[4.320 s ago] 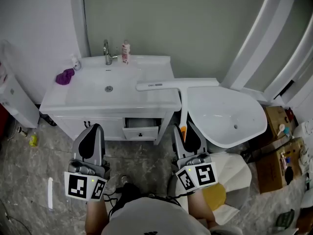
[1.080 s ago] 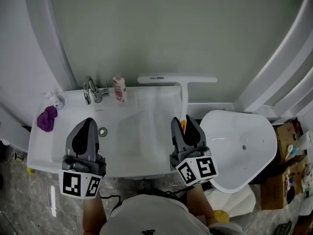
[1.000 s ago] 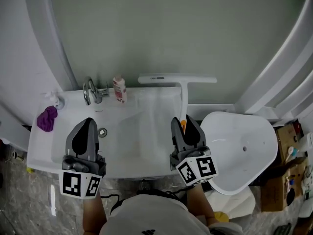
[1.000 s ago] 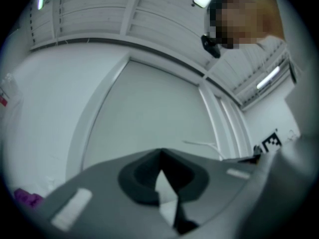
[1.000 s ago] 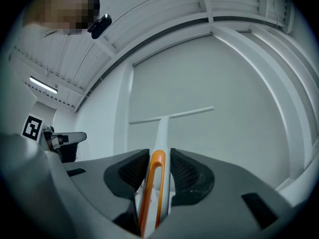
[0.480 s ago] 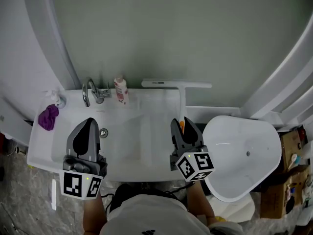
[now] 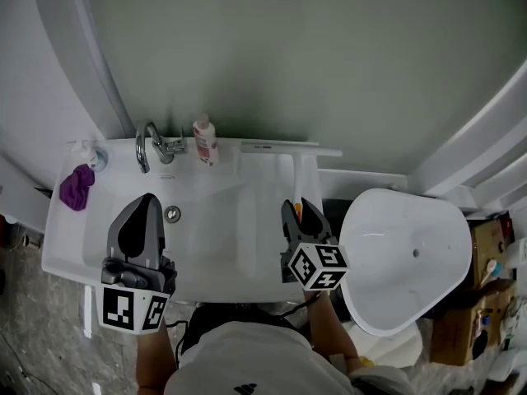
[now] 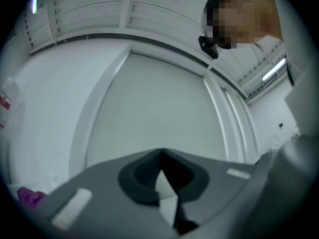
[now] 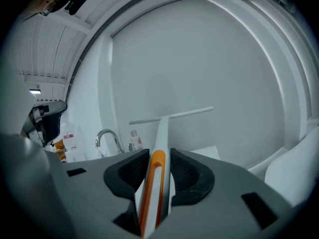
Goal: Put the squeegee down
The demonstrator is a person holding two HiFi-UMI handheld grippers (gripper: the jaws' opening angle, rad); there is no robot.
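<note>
Evidently the put-down is only half done: the right gripper clamps the handle of the squeegee, blade over the washbasin at its back right corner, the left gripper closed on nothing, so next comes lowering and letting go

Pretty cramped bathroom: a white vanity sink with a chrome faucet sits against a grey-green panel framed by a white arch. A second rounded white basin is squeezed in just to its right. The floor is grey marble-look tile, with cardboard boxes piled at the far right edge.
</note>
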